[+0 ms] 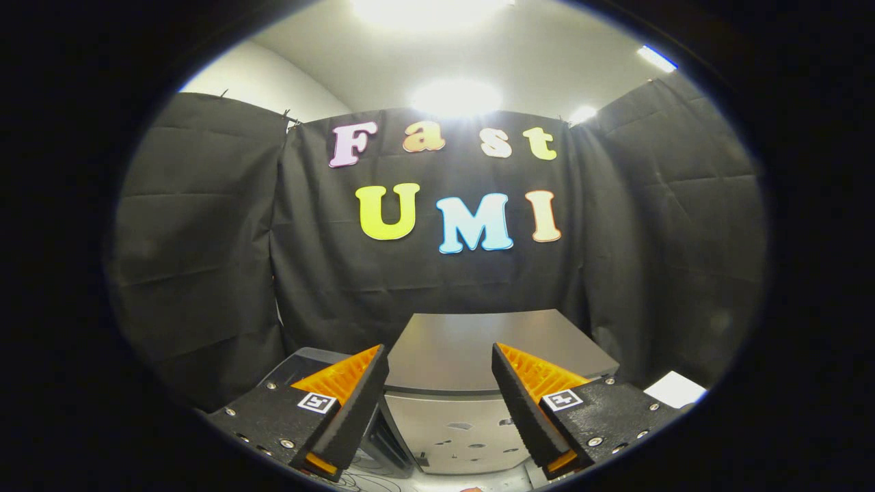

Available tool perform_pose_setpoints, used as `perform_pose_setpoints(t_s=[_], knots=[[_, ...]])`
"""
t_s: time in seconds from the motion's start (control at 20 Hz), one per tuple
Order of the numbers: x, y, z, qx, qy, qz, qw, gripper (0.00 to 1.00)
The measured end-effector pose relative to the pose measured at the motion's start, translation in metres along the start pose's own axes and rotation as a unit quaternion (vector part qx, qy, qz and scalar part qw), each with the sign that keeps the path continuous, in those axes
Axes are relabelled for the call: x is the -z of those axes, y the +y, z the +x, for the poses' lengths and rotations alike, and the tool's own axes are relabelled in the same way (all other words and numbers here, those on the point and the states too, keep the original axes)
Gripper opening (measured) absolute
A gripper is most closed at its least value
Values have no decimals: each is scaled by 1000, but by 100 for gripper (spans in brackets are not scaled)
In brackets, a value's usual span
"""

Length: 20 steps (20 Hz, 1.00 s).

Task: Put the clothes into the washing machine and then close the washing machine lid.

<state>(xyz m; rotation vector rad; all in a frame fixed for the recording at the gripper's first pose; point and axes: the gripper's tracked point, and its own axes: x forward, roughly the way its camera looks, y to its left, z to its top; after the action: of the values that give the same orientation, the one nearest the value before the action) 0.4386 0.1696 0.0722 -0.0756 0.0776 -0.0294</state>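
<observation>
Fingers spread wide, nothing held — gripper (441, 403) faces the washer (478, 383).

Both fingers frame the silver washer from above, its flat lid (478, 345) lying level and seemingly shut just beyond the tips; the box stands against the black cloth wall (205, 273). No clothes can be made out, so I judge the jaws are parted in readiness — likely the lid must be opened or a garment found. A white sheet (675, 389) lies right of the washer.
</observation>
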Motion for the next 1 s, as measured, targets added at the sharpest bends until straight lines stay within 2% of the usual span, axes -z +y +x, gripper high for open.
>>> perform_pose_setpoints(t_s=[1.0], knots=[[1,1,-34,22,-25,7,999,94]])
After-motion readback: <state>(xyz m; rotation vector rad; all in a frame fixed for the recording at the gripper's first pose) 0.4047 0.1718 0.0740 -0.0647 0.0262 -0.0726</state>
